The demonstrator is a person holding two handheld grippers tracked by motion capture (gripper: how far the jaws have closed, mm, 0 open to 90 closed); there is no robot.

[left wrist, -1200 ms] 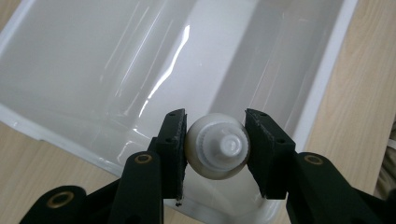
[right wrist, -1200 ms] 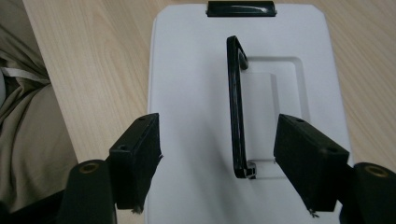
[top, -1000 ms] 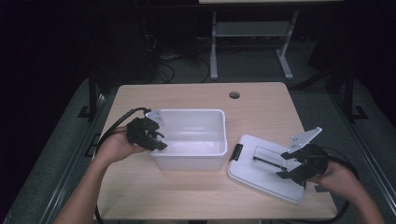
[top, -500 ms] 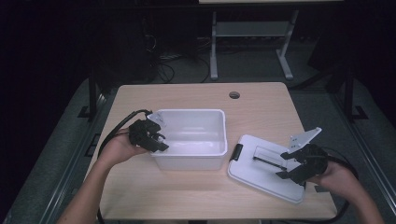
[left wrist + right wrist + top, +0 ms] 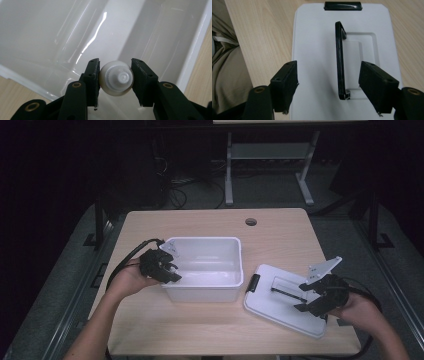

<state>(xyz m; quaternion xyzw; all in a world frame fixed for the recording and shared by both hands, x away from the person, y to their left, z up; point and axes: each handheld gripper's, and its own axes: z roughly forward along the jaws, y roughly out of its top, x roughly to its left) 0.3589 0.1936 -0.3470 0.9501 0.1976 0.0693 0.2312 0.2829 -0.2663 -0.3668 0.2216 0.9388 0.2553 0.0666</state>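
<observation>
Since a second ago, left gripper (image 5: 115, 81) shifted over bin (image 5: 202, 290) rim, clamping white bottle (image 5: 116, 78). Right gripper (image 5: 328, 85) unmoved, jaws apart, straddling lid (image 5: 312, 37) handle (image 5: 340, 60).

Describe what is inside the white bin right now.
Over the white bin, the left gripper grips a white capped bottle. Its body is hidden behind the cap.

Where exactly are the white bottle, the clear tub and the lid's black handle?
white bottle (image 5: 116, 78), left gripper view, on its ribbed cap.
clear tub (image 5: 239, 265), high view, on its right rim.
black handle (image 5: 340, 62), right gripper view, on the middle of the bar.
</observation>
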